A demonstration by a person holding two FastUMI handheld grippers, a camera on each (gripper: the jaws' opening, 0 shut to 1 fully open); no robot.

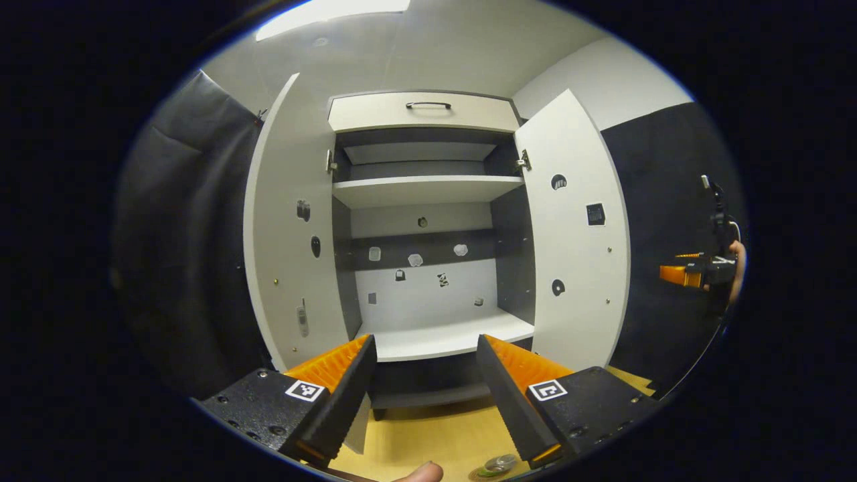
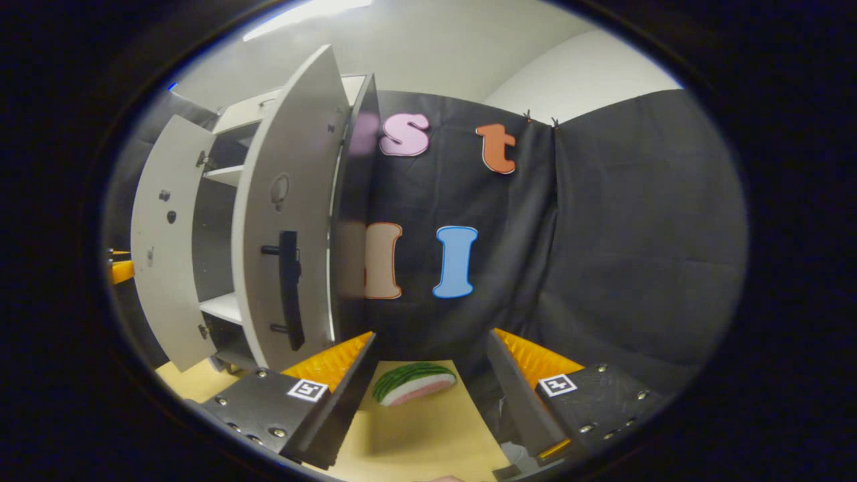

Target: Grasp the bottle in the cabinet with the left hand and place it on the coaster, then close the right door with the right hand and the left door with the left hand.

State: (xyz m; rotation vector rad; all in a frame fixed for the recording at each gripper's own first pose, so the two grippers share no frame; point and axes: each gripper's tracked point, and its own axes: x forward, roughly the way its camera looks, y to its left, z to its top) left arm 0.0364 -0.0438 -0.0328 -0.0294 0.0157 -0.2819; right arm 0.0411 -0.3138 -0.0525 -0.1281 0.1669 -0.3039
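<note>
Left gripper (image 1: 425,385) is held level, fingers spread apart and empty. Right gripper (image 2: 428,395) likewise gapes open, gripping nothing.

A recording booth: black cloth walls (image 2: 602,254) surround a lone cabinet (image 1: 428,234) on a wooden table (image 2: 428,435).

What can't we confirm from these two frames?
- Bottle on the coaster: left gripper view, cut off by the bottom edge; too little shows to judge its seating.
- Small marks on the cabinet back wall: left gripper view, too small to identify.
- Right gripper state: left gripper view, far off at the edge; in its own view it is open.
</note>
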